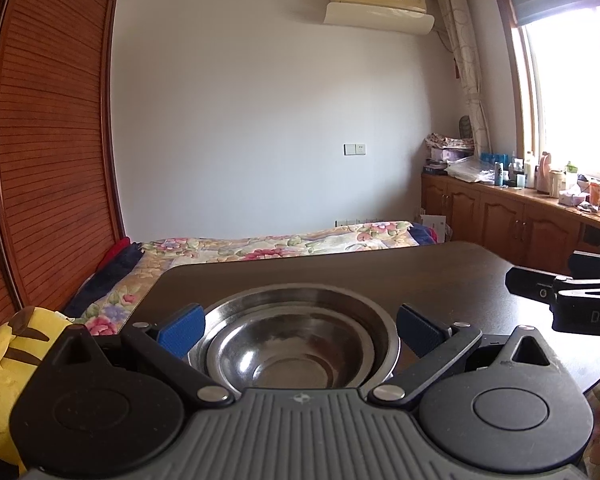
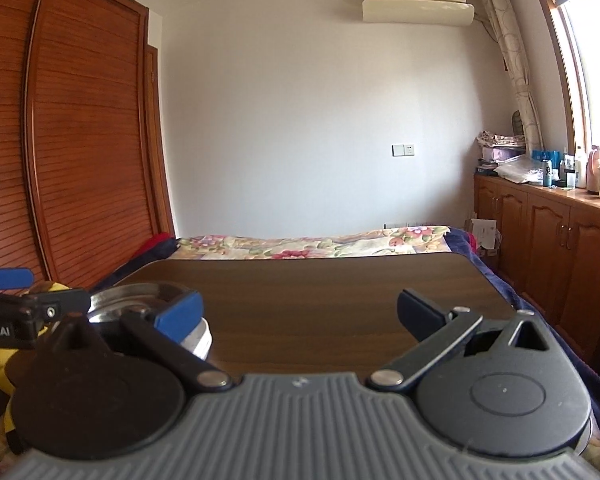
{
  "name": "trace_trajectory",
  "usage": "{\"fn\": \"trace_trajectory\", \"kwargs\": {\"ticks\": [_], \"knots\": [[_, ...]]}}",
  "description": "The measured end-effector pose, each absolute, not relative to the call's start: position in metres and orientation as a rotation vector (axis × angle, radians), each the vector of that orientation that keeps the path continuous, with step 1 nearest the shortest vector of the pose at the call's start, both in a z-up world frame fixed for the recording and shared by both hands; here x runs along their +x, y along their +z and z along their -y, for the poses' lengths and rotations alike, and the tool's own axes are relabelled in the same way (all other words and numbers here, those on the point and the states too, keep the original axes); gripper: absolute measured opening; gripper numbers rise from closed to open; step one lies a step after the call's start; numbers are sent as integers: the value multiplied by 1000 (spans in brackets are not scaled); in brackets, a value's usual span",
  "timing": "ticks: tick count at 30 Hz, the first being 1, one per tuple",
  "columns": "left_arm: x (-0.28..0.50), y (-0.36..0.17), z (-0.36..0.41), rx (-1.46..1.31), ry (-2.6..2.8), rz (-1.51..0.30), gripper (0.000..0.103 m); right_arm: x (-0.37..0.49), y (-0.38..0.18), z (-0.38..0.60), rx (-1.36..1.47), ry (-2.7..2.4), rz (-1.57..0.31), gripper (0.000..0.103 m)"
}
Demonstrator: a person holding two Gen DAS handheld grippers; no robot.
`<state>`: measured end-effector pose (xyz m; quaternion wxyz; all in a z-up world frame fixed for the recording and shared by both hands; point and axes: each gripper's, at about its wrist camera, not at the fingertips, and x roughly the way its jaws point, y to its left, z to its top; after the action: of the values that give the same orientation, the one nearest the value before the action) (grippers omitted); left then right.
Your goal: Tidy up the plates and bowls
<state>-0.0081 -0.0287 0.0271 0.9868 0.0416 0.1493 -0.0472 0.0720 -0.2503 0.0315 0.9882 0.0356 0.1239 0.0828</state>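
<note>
A stack of steel bowls [image 1: 296, 344] sits on the dark wooden table [image 1: 380, 276], a smaller bowl nested inside a wider one. My left gripper [image 1: 298, 330] is open, its blue pads [image 1: 180, 330] on either side of the stack without touching it. In the right wrist view the steel stack [image 2: 132, 298] shows at the left, resting on a white bowl [image 2: 198, 340]. My right gripper [image 2: 298, 316] is open and empty over bare table, to the right of the stack. The left gripper's arm [image 2: 24, 312] shows at the left edge.
A bed with a floral cover [image 1: 260, 250] lies beyond the table. A yellow plush toy [image 1: 4, 364] sits at the table's left. A wooden wardrobe [image 1: 48, 140] stands left, and cabinets with bottles [image 1: 520, 208] run along the right wall.
</note>
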Motion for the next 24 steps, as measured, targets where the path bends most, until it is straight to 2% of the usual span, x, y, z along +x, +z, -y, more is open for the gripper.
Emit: {"fn": "trace_trajectory", "kwargs": {"ticks": [6,24], "knots": [[-4,16,28,70,-78,-328,103,68,25,245,34,132,-208,103],[-1,6,21,63,-61,-353,103,66,16,245,27,122,-246,103]]}}
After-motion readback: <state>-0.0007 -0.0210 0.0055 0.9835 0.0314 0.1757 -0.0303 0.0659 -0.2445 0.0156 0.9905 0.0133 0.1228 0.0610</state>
